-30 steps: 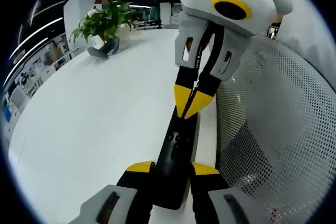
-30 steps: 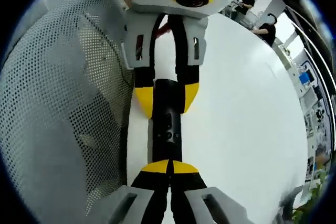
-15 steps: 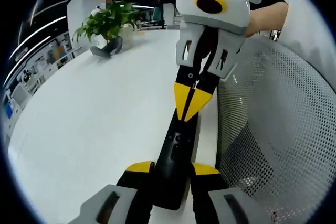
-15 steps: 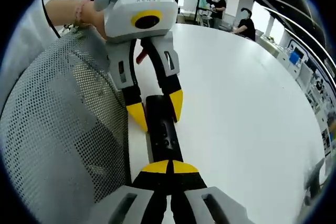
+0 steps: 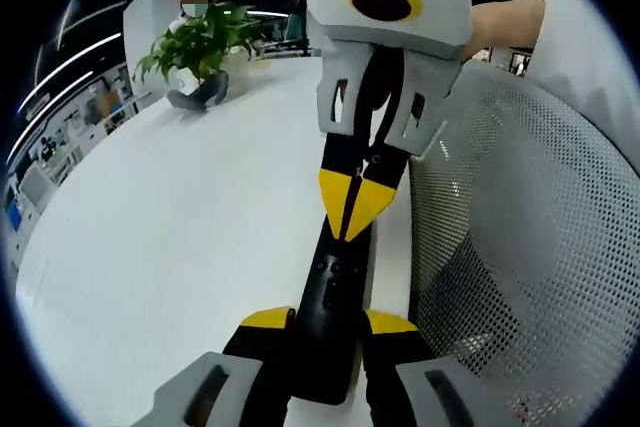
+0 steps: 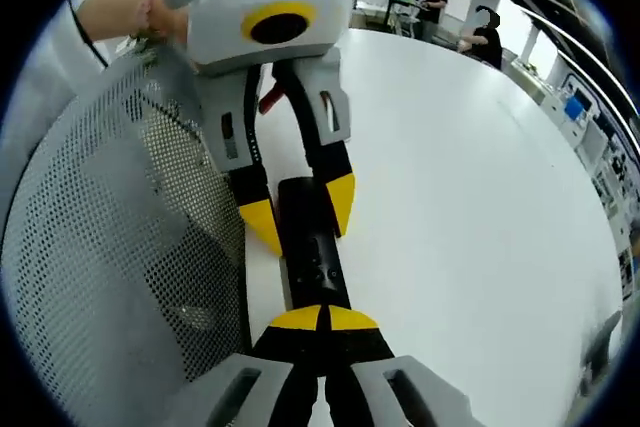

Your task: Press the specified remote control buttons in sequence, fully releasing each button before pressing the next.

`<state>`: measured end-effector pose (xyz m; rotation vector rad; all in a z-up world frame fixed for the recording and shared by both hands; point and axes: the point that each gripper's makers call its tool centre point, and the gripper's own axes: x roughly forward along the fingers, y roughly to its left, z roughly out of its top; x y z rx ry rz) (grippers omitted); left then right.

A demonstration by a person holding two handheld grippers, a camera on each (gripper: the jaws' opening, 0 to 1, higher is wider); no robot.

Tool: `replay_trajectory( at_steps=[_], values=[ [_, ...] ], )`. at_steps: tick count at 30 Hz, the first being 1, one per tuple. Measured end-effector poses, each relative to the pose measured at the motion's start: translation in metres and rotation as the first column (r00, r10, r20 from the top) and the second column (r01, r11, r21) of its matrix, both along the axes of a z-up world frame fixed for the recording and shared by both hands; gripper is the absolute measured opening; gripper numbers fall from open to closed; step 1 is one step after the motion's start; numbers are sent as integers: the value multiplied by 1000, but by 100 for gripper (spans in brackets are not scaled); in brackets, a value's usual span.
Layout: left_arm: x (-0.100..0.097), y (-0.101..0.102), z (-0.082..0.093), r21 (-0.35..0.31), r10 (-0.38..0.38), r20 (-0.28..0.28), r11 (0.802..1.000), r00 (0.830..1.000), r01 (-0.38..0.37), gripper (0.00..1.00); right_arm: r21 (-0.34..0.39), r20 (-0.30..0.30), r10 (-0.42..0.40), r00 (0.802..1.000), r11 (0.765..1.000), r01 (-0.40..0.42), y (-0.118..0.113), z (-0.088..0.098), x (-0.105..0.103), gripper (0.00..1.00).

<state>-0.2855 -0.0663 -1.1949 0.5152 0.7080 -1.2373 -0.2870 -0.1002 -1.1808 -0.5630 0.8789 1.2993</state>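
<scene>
A long black remote (image 5: 335, 292) is clamped at its near end between the yellow-tipped jaws of my left gripper (image 5: 328, 321). My right gripper (image 5: 350, 212) comes down from the top of the left gripper view, shut, and its joined yellow tips rest on the remote's upper face just above a cluster of small buttons. In the right gripper view, the shut right gripper (image 6: 322, 319) touches the remote (image 6: 312, 247). The left gripper (image 6: 300, 209) grips the far end of the remote from both sides. A person's hand (image 6: 150, 7) holds the left gripper.
The remote hangs over the edge of a large white table (image 5: 170, 227). A grey mesh chair back (image 5: 520, 247) stands close beside it. A potted plant (image 5: 200, 42) sits at the table's far end, and people (image 6: 480, 32) are at the far side of the room.
The right gripper's shut tips have slid a little along the remote towards my left jaws. The right gripper view has tilted. The left gripper still clamps the remote.
</scene>
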Motion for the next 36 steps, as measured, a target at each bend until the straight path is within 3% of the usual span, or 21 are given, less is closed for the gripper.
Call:
replay_trajectory(
  at_steps=[3,7,11,12,14,17,19,20,22,25,28,36],
  values=[
    [0,0,0,-3,-3,0,1000,1000,3,26,-7,14,16,1000,1000,-16,-2,0,1,0],
    [0,-1,1,8,-3,-6,1000,1000,3,26,-67,87,128,988,990,-123,6,0,-4,0],
    [0,-1,1,24,-9,-9,1000,1000,9,26,-74,104,148,983,987,-141,15,1,-5,0],
    [0,-1,1,27,-10,-9,1000,1000,10,26,-129,120,166,979,980,-150,10,-3,-3,0],
    [0,-1,2,33,-12,-10,999,1000,12,26,-174,143,200,969,969,-175,12,-4,-3,0],
    [-1,-1,2,38,-16,-12,999,1000,16,26,-257,197,273,942,941,-219,12,-5,-4,0],
    [-1,-1,2,48,-25,-12,999,1000,26,25,-244,186,248,951,949,-200,13,-5,-3,0],
    [-1,-1,3,55,-31,-13,998,999,32,25,-203,154,179,972,968,-146,13,-4,-2,0],
    [-1,-1,3,64,-38,-16,997,999,39,25,-114,99,83,992,991,-71,13,-3,0,0],
    [-2,-1,3,71,-45,-16,996,999,46,25,-34,92,43,995,999,-40,11,-2,0,0],
    [-2,-1,3,74,-50,-19,996,999,51,25,-18,125,65,990,998,-63,10,-2,-2,0],
    [-2,-1,3,102,-62,-62,992,996,68,25,-12,114,75,991,997,-74,12,-1,-1,0]
  ],
)
